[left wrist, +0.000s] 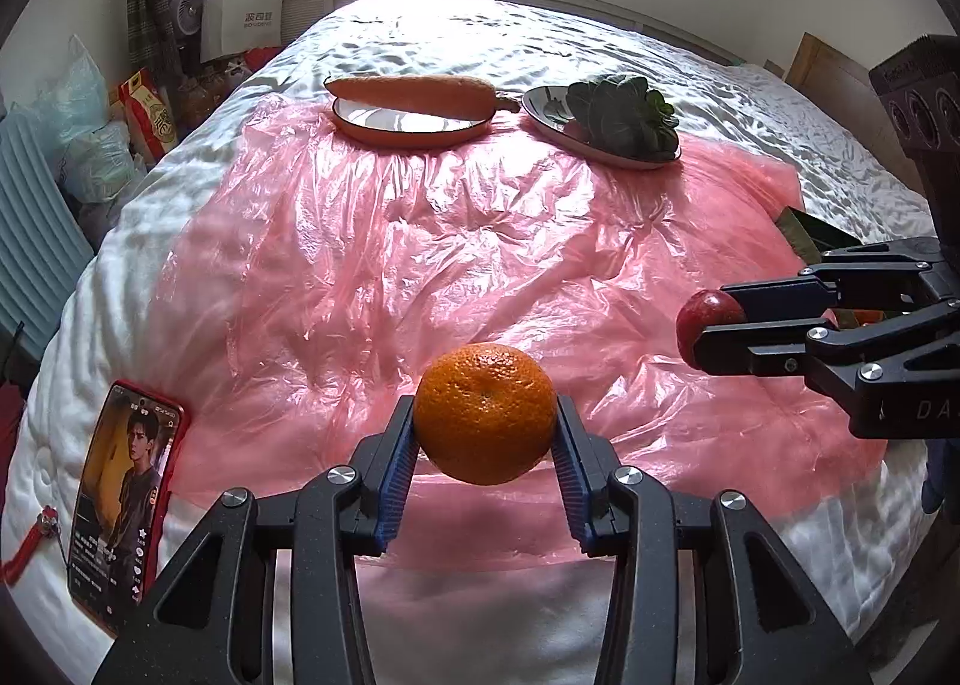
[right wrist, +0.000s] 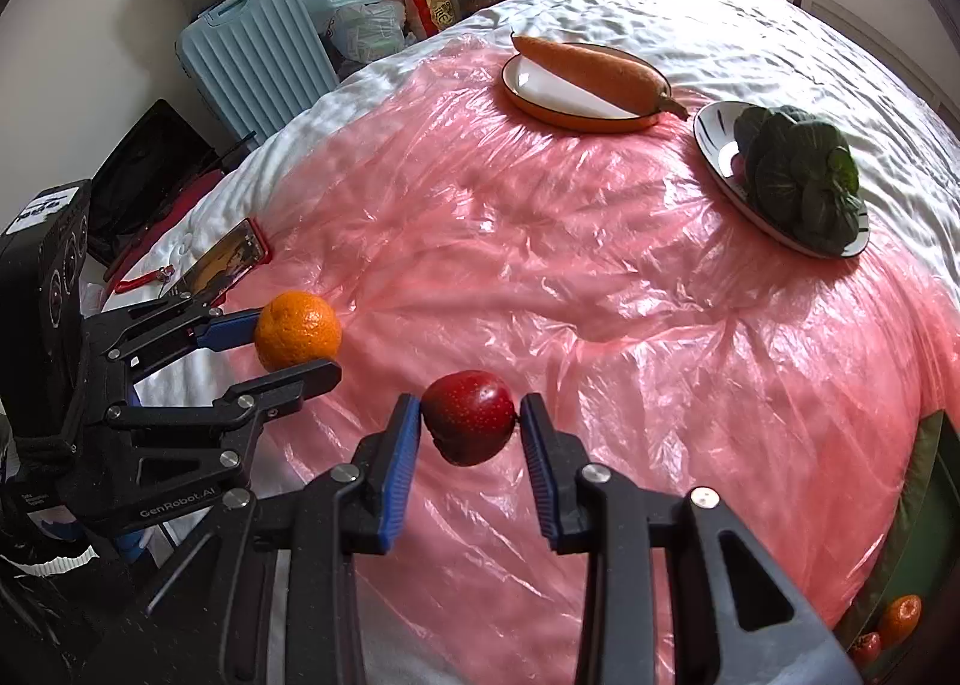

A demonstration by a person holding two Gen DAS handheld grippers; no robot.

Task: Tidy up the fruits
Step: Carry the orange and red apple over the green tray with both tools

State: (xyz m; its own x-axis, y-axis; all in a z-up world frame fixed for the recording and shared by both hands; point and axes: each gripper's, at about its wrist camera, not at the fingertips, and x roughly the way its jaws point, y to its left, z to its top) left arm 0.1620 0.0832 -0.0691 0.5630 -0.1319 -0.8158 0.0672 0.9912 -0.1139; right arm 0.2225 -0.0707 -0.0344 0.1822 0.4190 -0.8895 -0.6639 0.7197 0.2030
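Clamped between the blue pads of the left gripper (left wrist: 485,433): an orange (left wrist: 485,421), held above the near edge of the pink plastic sheet (left wrist: 456,241) covering the bed (left wrist: 750,103). Gripped likewise in the right gripper (right wrist: 468,427): a red apple (right wrist: 469,424), above the same sheet. Farther back, toward the sheet's far edge: a carrot (left wrist: 414,94) across an orange-rimmed plate (left wrist: 408,124), leafy greens (left wrist: 621,112) on a dark-rimmed plate (left wrist: 543,112). At the bed's left edge, a phone (left wrist: 126,499). Cut off at the right view's lower corner: more fruit (right wrist: 897,619), container unclear.
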